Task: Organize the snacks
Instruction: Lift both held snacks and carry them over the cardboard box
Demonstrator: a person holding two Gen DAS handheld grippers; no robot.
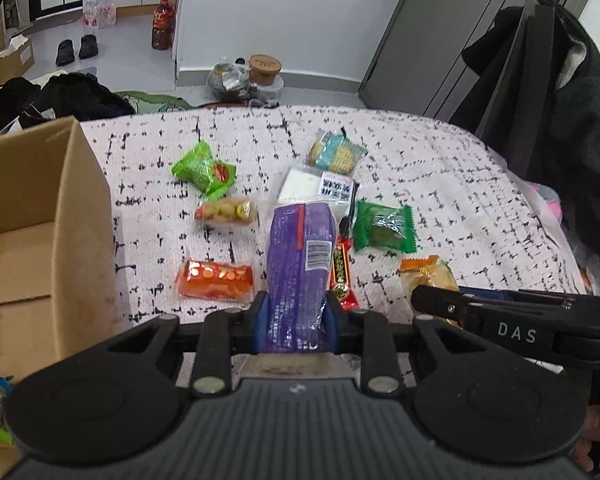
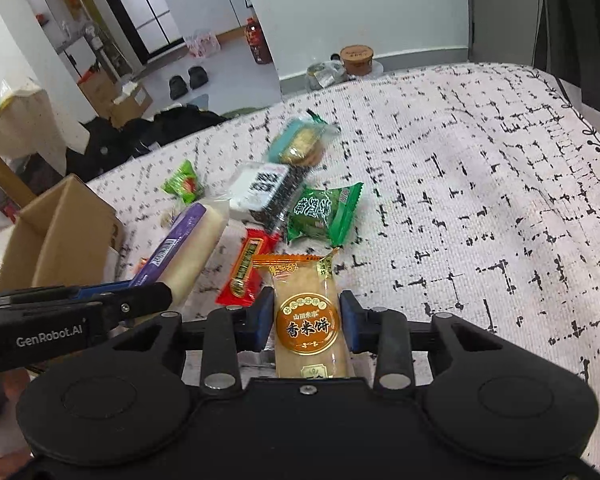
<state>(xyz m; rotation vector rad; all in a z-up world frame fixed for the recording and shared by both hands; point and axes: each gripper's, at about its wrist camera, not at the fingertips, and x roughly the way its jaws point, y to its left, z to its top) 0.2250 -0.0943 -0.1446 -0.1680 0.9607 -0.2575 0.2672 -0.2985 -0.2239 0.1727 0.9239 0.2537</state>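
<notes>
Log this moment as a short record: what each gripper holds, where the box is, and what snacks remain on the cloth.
left gripper: jaws shut on the purple packet
right gripper: jaws shut on the orange rice cracker packet
cardboard box: open, left of the snacks, on the cloth's edge
speckled cloth: carries the loose snacks
remaining snacks: green packet, red bar, orange-red packet, light green packet, teal cracker packet

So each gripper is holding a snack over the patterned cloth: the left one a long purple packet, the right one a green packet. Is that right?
Not quite. The right gripper holds a long orange-and-clear rice cracker packet, as the right wrist view shows; the green packet lies on the cloth. The left gripper does hold the long purple packet.
</notes>
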